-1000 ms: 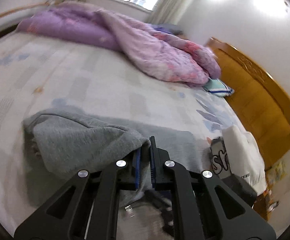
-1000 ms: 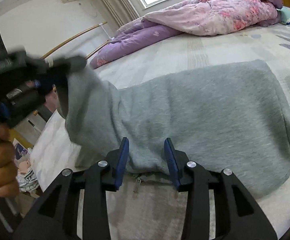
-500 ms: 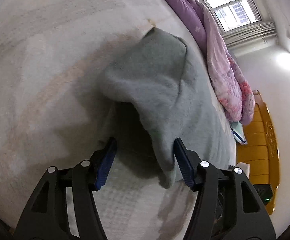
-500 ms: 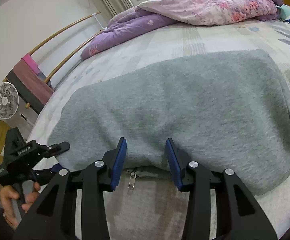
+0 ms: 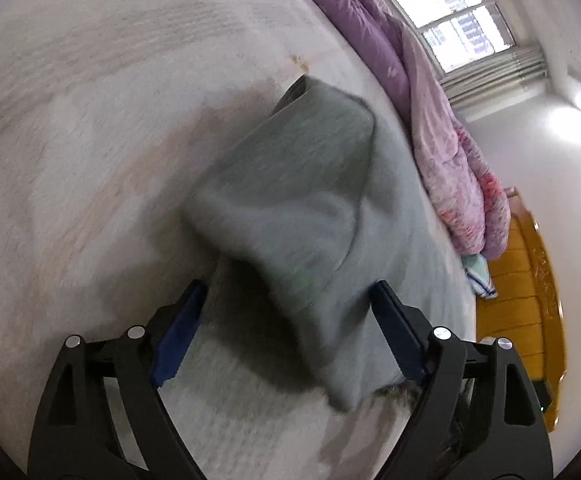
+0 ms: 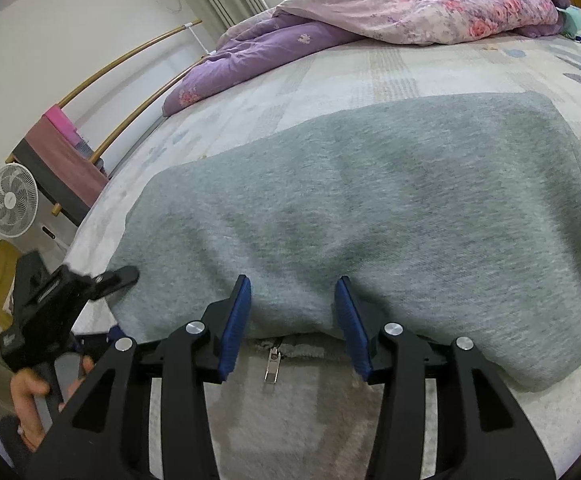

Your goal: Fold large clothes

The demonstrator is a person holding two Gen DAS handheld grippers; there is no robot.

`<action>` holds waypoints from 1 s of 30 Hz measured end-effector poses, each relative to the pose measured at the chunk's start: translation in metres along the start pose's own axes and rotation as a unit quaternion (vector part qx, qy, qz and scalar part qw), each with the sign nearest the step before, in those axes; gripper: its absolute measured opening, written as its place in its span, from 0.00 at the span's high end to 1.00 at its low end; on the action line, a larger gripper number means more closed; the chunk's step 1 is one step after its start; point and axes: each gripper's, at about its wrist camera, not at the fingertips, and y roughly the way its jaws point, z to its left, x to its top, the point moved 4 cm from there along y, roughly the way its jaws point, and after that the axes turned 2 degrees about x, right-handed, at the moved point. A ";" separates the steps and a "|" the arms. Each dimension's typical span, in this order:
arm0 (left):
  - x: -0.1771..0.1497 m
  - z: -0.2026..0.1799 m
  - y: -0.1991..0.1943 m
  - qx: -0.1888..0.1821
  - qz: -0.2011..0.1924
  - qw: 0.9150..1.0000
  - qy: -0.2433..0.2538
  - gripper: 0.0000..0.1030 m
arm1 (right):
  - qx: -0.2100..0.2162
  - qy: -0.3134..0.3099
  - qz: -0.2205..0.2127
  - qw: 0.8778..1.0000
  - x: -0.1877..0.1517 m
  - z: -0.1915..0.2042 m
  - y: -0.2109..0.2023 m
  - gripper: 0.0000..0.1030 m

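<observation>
the grey garment (image 6: 390,216) lies spread across the near part of the bed (image 6: 390,68), folded over on itself, with a zipper pull (image 6: 271,365) showing under its near edge. the right gripper (image 6: 292,320) sits low at that near edge, its jaws spread to either side of the fold and pinching nothing. the left gripper (image 5: 286,328) is at the garment's left end, jaws spread wide; a loose corner of the grey garment (image 5: 302,200) humps up between them, but they are not closed on it. seen from the right wrist, the left gripper (image 6: 70,280) is held in a hand (image 6: 30,400) just off the bed's left edge. a purple and pink quilt (image 6: 410,12) is heaped along the far side. a white fan (image 6: 10,200) stands on the left beside the bed.
</observation>
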 end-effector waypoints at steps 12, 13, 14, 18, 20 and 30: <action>0.015 -0.097 -0.028 -0.069 0.012 0.989 0.128 0.92 | 0.047 -0.041 -0.038 0.997 0.000 0.032 -0.021 0.53; 0.015 -0.105 -0.029 -0.070 0.016 0.989 0.133 0.92 | 0.058 -0.040 -0.043 0.997 0.000 0.037 -0.024 0.52; 0.012 -0.110 -0.032 -0.075 0.018 0.988 0.136 0.93 | 0.074 -0.042 -0.048 0.995 0.000 0.046 -0.028 0.50; 0.008 -0.132 -0.033 -0.073 0.023 0.985 0.155 0.93 | 0.061 -0.109 -0.070 0.990 -0.001 0.081 -0.032 0.40; 0.008 -0.134 -0.030 -0.071 0.031 0.986 0.150 0.93 | 0.053 -0.141 -0.075 0.986 -0.002 0.094 -0.026 0.39; 0.016 -0.130 -0.027 -0.088 0.054 0.985 0.135 0.93 | -0.011 -0.229 -0.081 0.970 0.003 0.122 0.032 0.35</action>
